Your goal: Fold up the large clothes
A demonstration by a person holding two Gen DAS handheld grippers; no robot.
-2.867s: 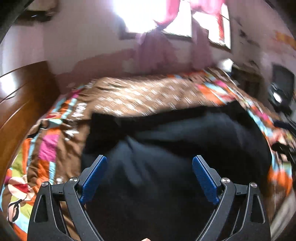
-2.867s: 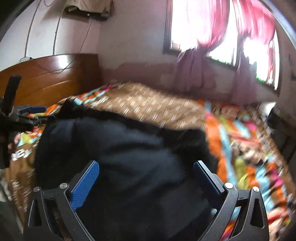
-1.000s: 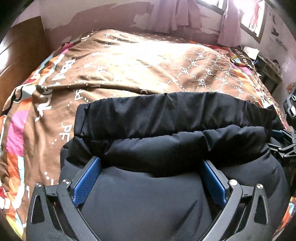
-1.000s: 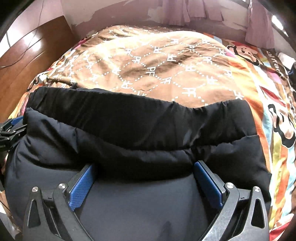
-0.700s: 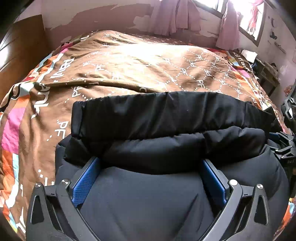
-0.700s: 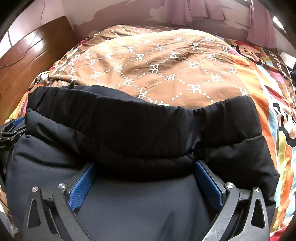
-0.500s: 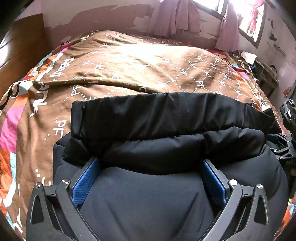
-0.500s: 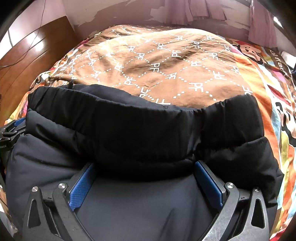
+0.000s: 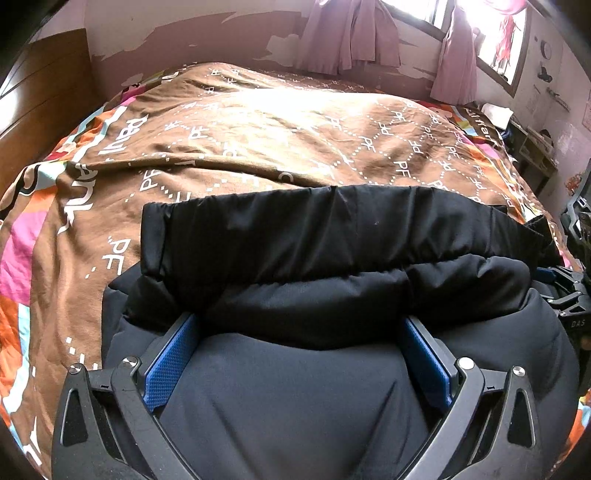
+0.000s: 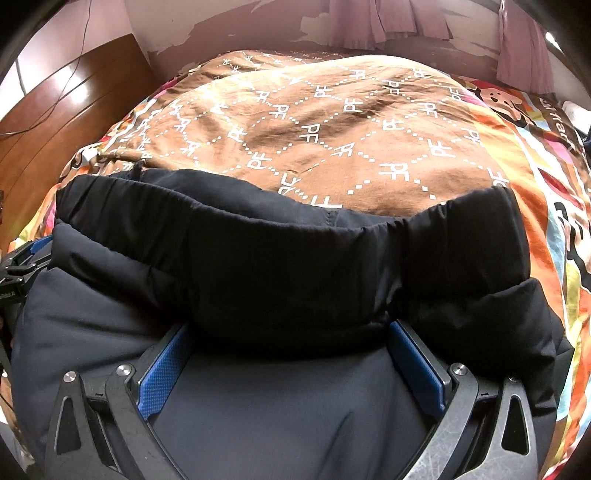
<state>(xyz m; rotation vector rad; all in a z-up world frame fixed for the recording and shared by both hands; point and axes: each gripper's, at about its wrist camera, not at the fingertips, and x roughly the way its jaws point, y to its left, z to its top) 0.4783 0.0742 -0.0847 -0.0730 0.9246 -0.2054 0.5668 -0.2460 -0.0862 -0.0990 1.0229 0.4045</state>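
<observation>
A large black padded jacket (image 9: 332,240) lies folded over on the bed, its ribbed hem towards the far side; it also fills the right wrist view (image 10: 288,258). My left gripper (image 9: 299,354) is open, its blue pads (image 9: 166,365) wide apart, with the jacket's upper fold bulging between and over the tips. My right gripper (image 10: 291,350) is open the same way, its blue pads (image 10: 417,369) straddling the padded fold. The right gripper's body shows at the right edge of the left wrist view (image 9: 572,295); the left gripper's body shows at the left edge of the right wrist view (image 10: 22,262).
The jacket rests on a brown patterned quilt (image 9: 277,140) with colourful borders (image 10: 546,155). A wooden headboard (image 10: 66,99) stands at the left. A wall with pink curtains (image 9: 347,33) and a window is beyond the bed. A cluttered side table (image 9: 535,144) is at far right.
Both grippers came down from holding the jacket in the air to the bed. In the last second the jacket settled flat and the views barely shifted.
</observation>
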